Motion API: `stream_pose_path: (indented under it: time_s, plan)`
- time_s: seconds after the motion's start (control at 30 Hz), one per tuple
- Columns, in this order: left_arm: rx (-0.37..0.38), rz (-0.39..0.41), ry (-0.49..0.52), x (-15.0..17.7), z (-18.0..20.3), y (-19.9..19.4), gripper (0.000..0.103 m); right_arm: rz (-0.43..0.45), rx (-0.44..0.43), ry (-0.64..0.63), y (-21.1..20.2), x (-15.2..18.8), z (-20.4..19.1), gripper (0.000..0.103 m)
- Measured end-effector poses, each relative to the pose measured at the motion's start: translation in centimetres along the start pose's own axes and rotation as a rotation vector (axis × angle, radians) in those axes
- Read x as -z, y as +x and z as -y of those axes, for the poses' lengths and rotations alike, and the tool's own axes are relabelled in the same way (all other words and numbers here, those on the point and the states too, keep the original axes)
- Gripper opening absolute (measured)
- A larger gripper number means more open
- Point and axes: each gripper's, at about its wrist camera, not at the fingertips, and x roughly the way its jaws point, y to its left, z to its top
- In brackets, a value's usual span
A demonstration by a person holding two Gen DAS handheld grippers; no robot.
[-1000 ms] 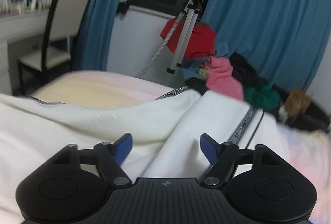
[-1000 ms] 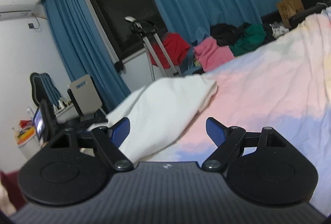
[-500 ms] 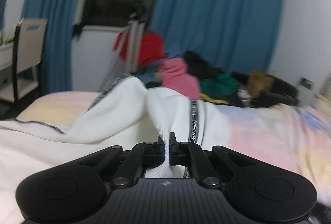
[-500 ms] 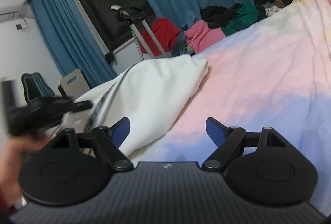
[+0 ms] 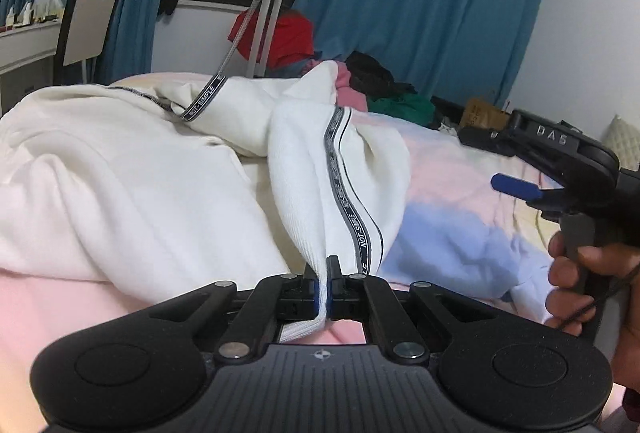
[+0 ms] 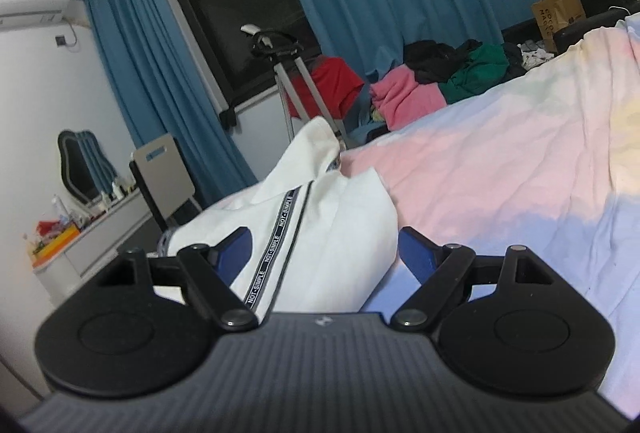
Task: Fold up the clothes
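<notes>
A white garment (image 5: pixel 132 177) with black lettered tape stripes lies bunched on the bed. My left gripper (image 5: pixel 322 283) is shut on its ribbed white edge, which rises from the jaws as a taut fold. My right gripper (image 6: pixel 324 253) is open, and a fold of the same white garment (image 6: pixel 320 233) lies between its blue fingertips (image 6: pixel 416 253). In the left wrist view the right gripper (image 5: pixel 560 173) sits at the right, held by a hand, open, just beside the lifted fold.
The bed has a pink, blue and yellow sheet (image 6: pixel 500 169). A pile of red, pink, green and black clothes (image 6: pixel 420 85) lies beyond it by the blue curtains. A tripod (image 5: pixel 264 13) stands behind the bed. A chair (image 5: pixel 86 29) and desk are at the left.
My left gripper closed on the garment's edge and pulled it up and toward me. My right gripper moved left until the white fold sits between its open fingers.
</notes>
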Motion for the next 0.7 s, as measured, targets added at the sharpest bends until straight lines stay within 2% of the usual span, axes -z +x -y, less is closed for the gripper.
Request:
stream_pose_path:
  time_s: [0.1, 0.27, 0.4, 0.5, 0.7]
  plan:
    - [0.044, 0.001, -0.059, -0.1, -0.5, 0.4, 0.004, -0.04, -0.007, -0.024, 0.5, 0.2, -0.7, 0.078]
    - [0.019, -0.052, -0.111, 1.1, -1.4, 1.8, 0.004, -0.098, -0.019, -0.038, 1.3, 0.7, -1.7, 0.076]
    - [0.04, -0.04, -0.138, 0.7, -2.2, 2.3, 0.004, -0.136, -0.026, -0.068, 3.9, -0.5, -3.6, 0.076]
    - [0.057, -0.05, -0.163, 0.8, -2.3, 2.8, 0.004, -0.136, -0.022, -0.108, 7.7, -2.7, -5.4, 0.076]
    - [0.09, -0.067, -0.265, 0.6, -4.2, 3.5, 0.004, -0.179, 0.059, -0.107, 19.6, -7.5, -8.3, 0.076]
